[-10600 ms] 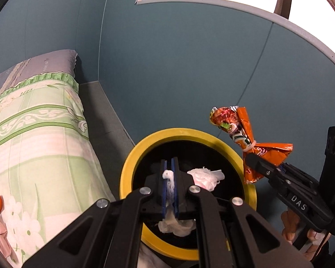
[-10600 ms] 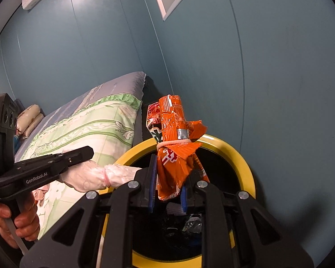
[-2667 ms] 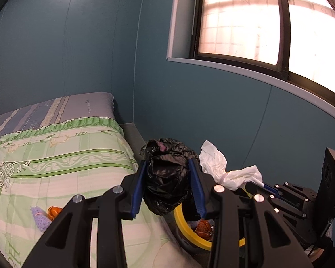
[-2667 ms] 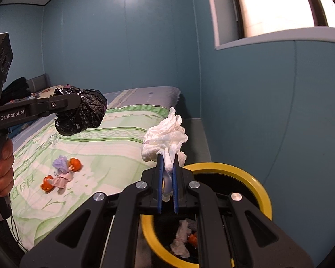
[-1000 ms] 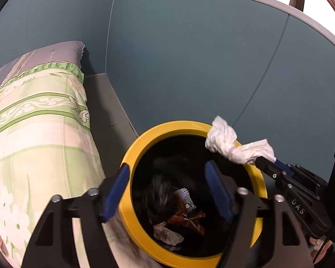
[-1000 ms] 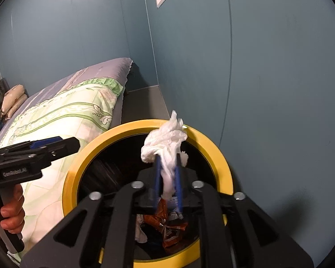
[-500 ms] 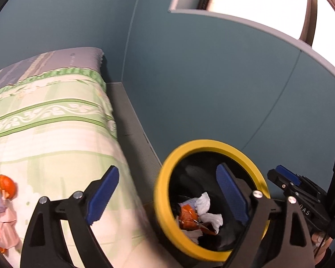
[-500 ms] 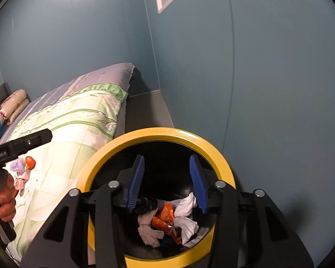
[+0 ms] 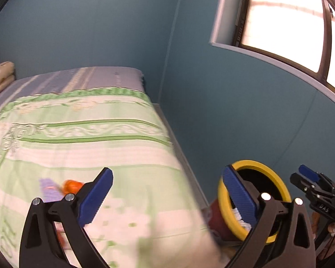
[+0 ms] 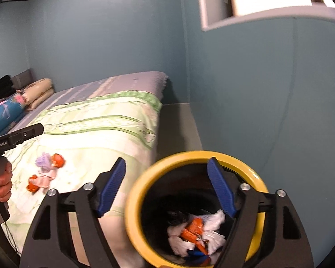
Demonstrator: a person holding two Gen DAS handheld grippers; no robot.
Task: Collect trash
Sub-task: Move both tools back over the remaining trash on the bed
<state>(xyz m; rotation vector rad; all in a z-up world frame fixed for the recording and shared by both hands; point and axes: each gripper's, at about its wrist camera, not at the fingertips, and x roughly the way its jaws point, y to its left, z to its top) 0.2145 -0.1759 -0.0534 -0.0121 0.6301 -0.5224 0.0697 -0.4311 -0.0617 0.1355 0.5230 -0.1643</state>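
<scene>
Both wrist views downward, sharing bed [image 9: 78, 134], bin [image 10: 189, 156]

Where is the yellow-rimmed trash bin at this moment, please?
The yellow-rimmed trash bin stands on the floor between the bed and the blue wall, low and right of centre in the right wrist view.

"DAS" in white letters on right tool [image 9: 310, 179] body, left wrist view. Blurred "GenRobot.AI" on left tool [image 10: 36, 130] arm, right wrist view.
</scene>
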